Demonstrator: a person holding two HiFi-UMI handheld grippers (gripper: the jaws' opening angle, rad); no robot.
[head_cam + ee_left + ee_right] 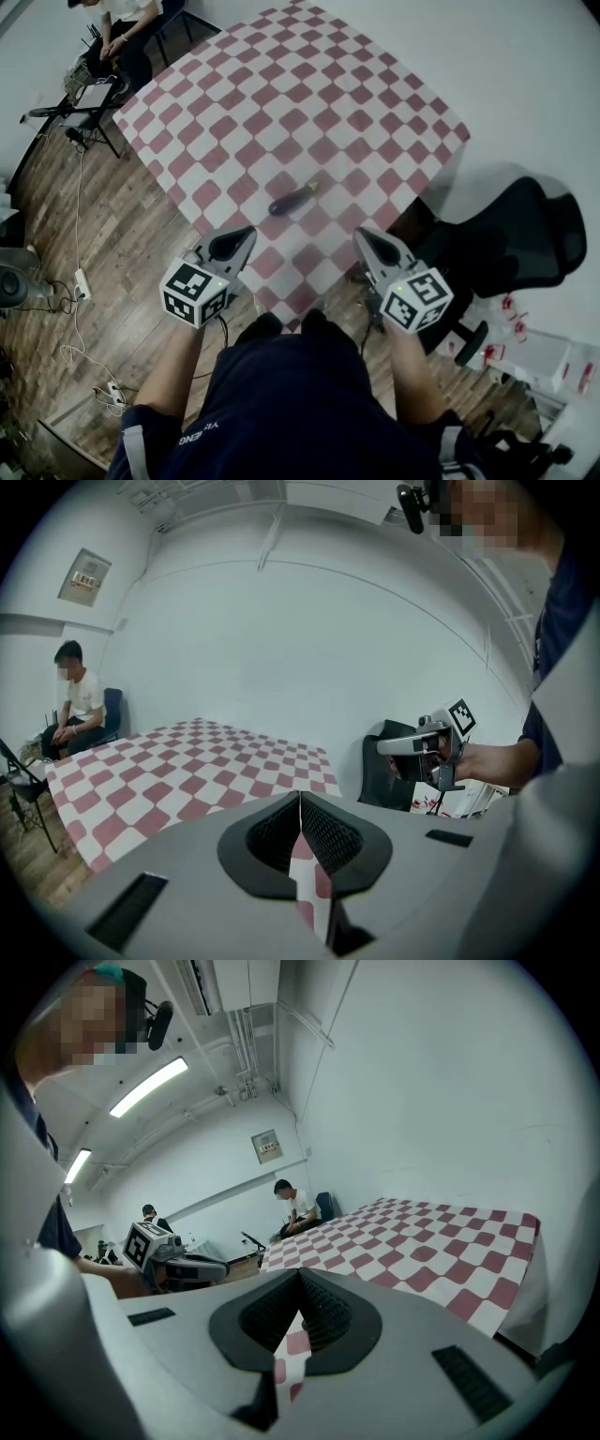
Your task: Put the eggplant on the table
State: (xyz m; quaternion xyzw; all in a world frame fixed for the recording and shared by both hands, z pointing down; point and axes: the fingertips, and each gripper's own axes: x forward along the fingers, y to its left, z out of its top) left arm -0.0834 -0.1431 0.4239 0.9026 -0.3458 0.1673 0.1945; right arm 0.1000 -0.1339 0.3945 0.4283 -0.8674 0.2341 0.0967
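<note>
Two claws are held up in front of the person, one in each hand. The left claw [246, 234] is shut tight, its two black pads pressed together with nothing between them. The right claw [364, 236] is shut the same way and is empty too. Each claw has a white cube with black square marks on its back end. Both claws point toward the bench [281, 103] and hang over its near corner.

The bench is covered with a cloth of red and white squares [319, 75]. The eggplant [293, 198] lies on that cloth, near the corner closest to the person. It is dark and long, and it lies slanted, with its paler stem end pointing up and to the right in the head view. It sits ahead of the claws and between them, and neither claw touches it. The two claw views show the cloth but not the eggplant.

A black office chair [525, 234] stands just beside the bench on the right. A seated person [122, 28] is at the far left corner of the bench. The floor [112, 234] is brown wood, with white cables [80, 281] lying on it at the left.
</note>
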